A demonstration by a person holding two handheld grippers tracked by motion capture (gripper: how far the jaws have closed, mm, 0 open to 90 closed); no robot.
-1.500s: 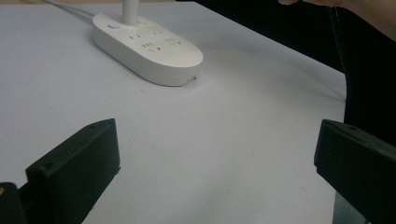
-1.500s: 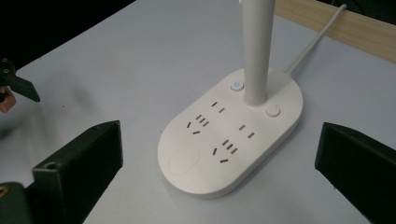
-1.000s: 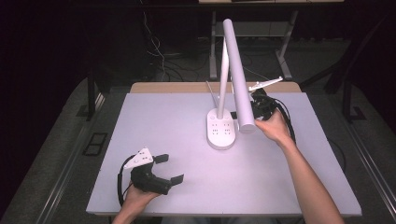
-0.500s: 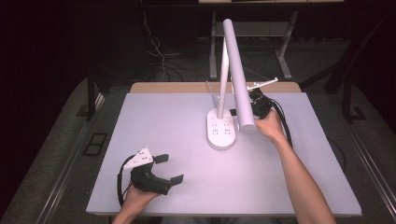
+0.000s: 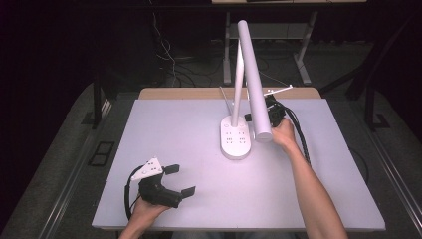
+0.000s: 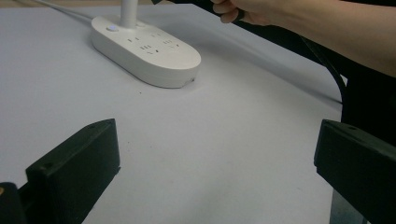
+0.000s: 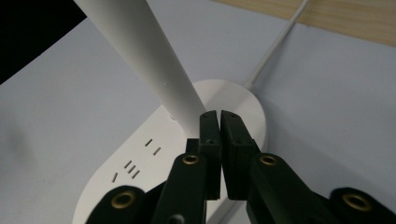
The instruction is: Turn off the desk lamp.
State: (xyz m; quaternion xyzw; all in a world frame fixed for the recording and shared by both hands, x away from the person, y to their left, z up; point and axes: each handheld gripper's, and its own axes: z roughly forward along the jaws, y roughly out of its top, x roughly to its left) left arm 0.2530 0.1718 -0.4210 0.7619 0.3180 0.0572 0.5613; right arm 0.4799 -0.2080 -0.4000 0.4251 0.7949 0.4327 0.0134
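Note:
A white desk lamp stands on the table, its oval base (image 5: 235, 139) (image 6: 144, 51) (image 7: 140, 163) carrying several sockets. Its upright stem (image 7: 149, 60) rises to a long tube head (image 5: 255, 74). My right gripper (image 5: 249, 118) (image 7: 219, 116) hovers just above the base, right beside the foot of the stem. Its jaws have just been closing and now stand shut with nothing between them. My left gripper (image 5: 181, 180) (image 6: 217, 140) rests open at the near left of the table, pointing toward the lamp, with nothing between its jaws.
The lamp's white cable (image 7: 275, 46) runs off over the wooden strip (image 5: 199, 93) at the table's back edge. The pale table top (image 5: 174, 129) is bare around the left gripper. The right forearm (image 5: 308, 184) crosses the table's right half.
The right gripper has sunk toward the lamp base and its jaws have closed. The left gripper has not moved.

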